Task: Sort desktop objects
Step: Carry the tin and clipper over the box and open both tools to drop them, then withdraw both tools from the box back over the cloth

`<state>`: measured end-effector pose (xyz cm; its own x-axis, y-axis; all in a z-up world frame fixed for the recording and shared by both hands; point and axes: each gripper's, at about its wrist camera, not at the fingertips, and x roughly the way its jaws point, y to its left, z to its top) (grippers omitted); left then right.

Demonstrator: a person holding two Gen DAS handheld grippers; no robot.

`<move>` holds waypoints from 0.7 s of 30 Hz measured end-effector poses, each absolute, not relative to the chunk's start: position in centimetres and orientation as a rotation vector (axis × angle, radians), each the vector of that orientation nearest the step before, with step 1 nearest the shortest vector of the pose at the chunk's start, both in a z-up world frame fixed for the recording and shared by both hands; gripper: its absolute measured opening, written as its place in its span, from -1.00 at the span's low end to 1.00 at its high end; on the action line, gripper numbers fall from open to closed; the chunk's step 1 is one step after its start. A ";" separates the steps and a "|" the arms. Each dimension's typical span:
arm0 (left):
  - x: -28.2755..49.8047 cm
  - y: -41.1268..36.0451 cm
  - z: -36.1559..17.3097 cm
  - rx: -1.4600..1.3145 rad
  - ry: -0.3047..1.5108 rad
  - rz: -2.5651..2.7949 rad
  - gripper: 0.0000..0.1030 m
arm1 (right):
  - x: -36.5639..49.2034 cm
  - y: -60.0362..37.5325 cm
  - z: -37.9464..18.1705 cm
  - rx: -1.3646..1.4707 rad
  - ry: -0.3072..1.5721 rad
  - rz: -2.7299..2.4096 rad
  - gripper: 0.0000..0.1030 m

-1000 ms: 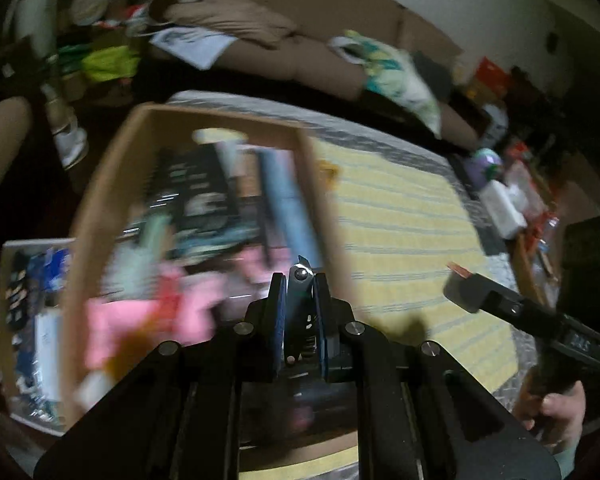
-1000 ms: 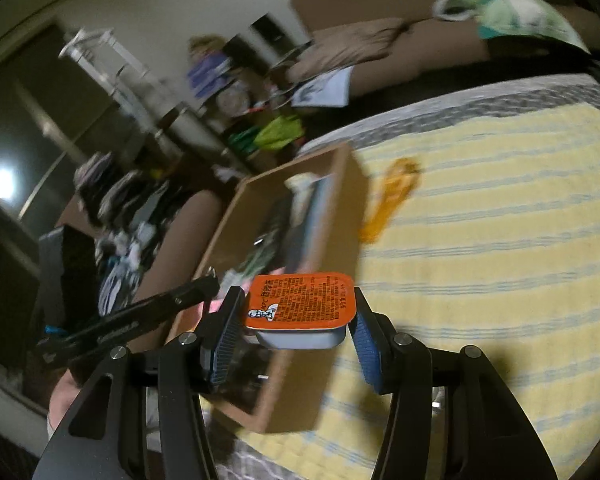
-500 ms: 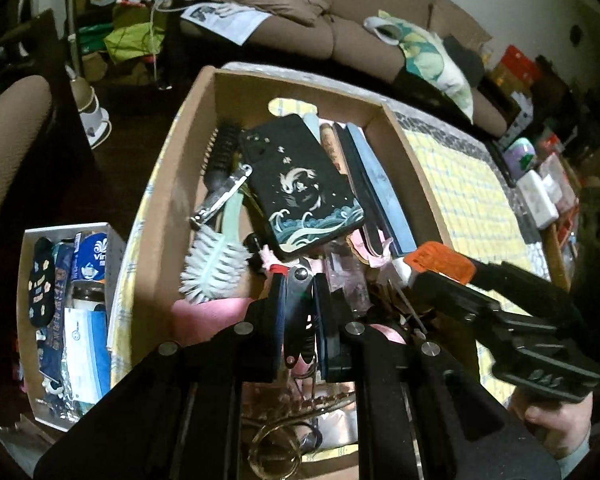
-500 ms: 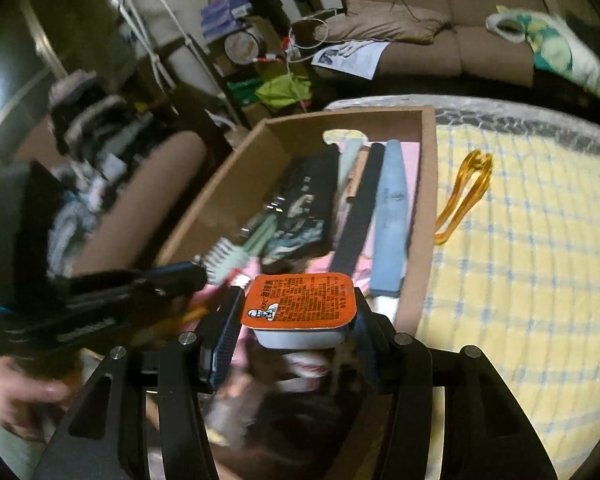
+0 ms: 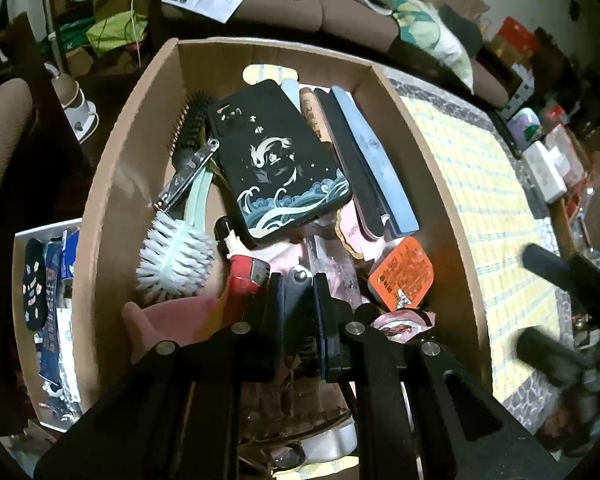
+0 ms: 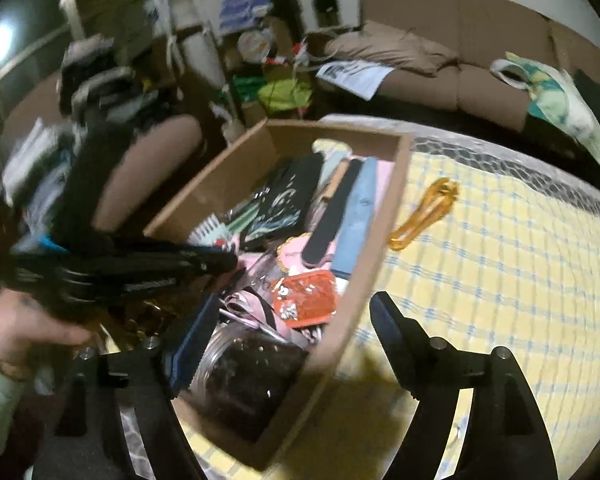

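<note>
A cardboard box [image 5: 112, 184] full of small items fills the left wrist view. My left gripper [image 5: 298, 280] hangs low over its near end. Its jaws are opening, with a small metal piece [image 5: 298, 276] still pinched upright between the pads. An orange-lidded sauce cup [image 5: 402, 276] lies loose in the box just to the right of it. My right gripper [image 6: 298, 300] stands wide over the box's near right wall [image 6: 376, 240], its jaws still opening. The sauce cup [image 6: 306, 298] rests below it, free of the pads. Blurred, the right gripper [image 5: 532, 300] shows at the right edge.
Inside the box are a black phone case [image 5: 280, 160], a bottle brush [image 5: 172, 264], long nail files [image 5: 376, 168] and a glass jar [image 6: 252, 376]. An orange hair clip [image 6: 424, 216] rests on the yellow checked cloth [image 6: 500, 280]. Left of the box stands a white bin of socks [image 5: 44, 280].
My right gripper moved over the box, spread its jaws and let the orange sauce cup fall in. My left gripper sank lower into the box with the metal piece.
</note>
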<state>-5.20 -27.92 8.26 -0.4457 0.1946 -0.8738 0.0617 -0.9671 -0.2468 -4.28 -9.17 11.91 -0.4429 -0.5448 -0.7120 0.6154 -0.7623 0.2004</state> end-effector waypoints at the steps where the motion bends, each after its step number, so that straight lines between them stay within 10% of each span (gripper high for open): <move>1: -5.2 -27.9 8.3 -1.610 -0.381 2.581 -0.46 | -4.2 -8.2 12.2 1.044 0.072 -2.216 0.60; 10: -2.5 -29.4 12.0 -1.467 -0.549 2.675 0.64 | -4.4 -1.8 12.7 1.114 -0.116 -2.269 0.64; 21: 2.9 -18.2 14.0 -1.284 -0.395 2.604 0.80 | -4.5 8.0 13.0 1.197 -0.324 -2.360 0.82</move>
